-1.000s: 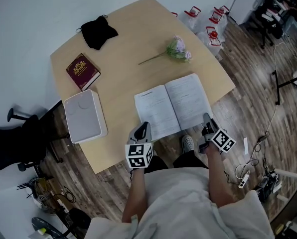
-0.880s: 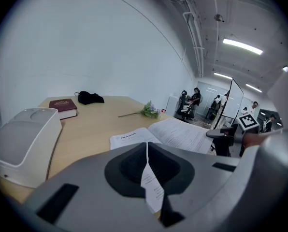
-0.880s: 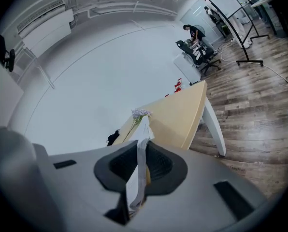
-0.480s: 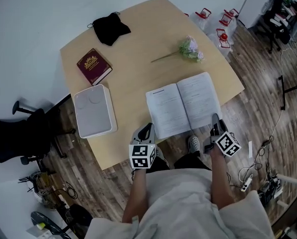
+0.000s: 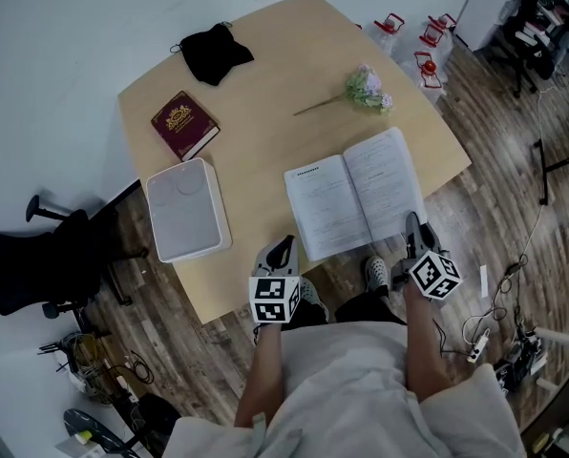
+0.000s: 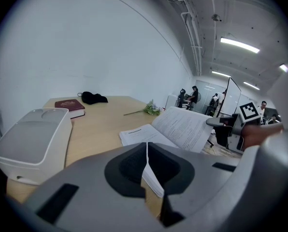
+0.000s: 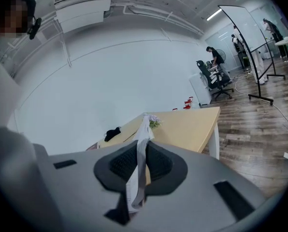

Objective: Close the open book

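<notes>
Since a moment before, the right half of the book had come up off the table. Its outer edge stood higher and its pages tilted, while the left half lay flat as before. The right gripper was clamped on the near edge of the raised half, with the paper running edge-on between its pads. The left gripper was pinched shut on the near edge of the left half, a thin sheet caught between its jaws. Neither gripper had shifted much. The book lay just ahead of both, spanning the gap between them. Its print was too small to read. Ahead and left of the left gripper sat a white box. Beyond the box, a red book bore a gold emblem I could not read. Flowers lay beyond the right gripper.
</notes>
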A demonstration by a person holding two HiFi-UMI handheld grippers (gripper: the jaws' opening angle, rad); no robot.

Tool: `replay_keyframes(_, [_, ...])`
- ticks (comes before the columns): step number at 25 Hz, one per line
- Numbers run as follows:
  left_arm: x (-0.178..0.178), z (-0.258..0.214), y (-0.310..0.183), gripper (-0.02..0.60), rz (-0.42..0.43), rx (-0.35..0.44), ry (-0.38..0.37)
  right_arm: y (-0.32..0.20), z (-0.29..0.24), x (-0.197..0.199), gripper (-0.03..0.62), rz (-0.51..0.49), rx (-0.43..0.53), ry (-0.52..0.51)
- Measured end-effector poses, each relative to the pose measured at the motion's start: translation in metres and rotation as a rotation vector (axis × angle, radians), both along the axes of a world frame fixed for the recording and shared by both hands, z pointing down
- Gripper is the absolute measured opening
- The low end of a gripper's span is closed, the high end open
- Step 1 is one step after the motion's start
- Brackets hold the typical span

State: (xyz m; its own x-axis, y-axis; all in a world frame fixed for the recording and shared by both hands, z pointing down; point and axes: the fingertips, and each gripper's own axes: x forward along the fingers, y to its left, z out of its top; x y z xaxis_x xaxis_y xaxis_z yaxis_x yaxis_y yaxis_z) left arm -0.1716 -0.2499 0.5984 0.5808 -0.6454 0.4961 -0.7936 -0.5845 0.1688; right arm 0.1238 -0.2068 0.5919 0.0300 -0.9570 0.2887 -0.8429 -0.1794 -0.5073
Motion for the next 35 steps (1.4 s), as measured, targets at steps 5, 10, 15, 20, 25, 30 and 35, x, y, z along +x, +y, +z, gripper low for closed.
replay_keyframes(5, [-0.004,-0.003,0.004,0.026,0.023,0.006,-0.001,0.001,-0.012,-0.018,0.044,-0.023,0.013,0.053])
replay_keyframes(10, [-0.011,-0.002,0.005,0.026,0.03,0.011,0.001,0.002,-0.018,-0.037,0.044,-0.052,0.017,0.099])
replay_keyframes(15, [-0.015,-0.005,0.011,0.026,0.041,0.02,0.002,0.005,-0.026,-0.055,0.044,-0.081,0.024,0.156])
replay_keyframes(20, [-0.023,-0.004,0.012,0.026,0.04,0.02,0.002,0.001,-0.03,-0.078,0.044,-0.118,0.029,0.211])
replay_keyframes(25, [-0.032,-0.001,0.016,0.026,0.034,0.016,0.005,-0.001,-0.028,-0.106,0.044,-0.185,0.015,0.274])
replay_keyframes(30, [-0.041,-0.001,0.017,0.026,0.025,0.016,0.007,-0.004,-0.021,-0.139,0.045,-0.272,-0.009,0.362])
replay_keyframes(35, [-0.05,0.001,0.022,0.026,0.013,0.011,0.004,-0.006,-0.002,-0.184,0.046,-0.429,-0.068,0.504])
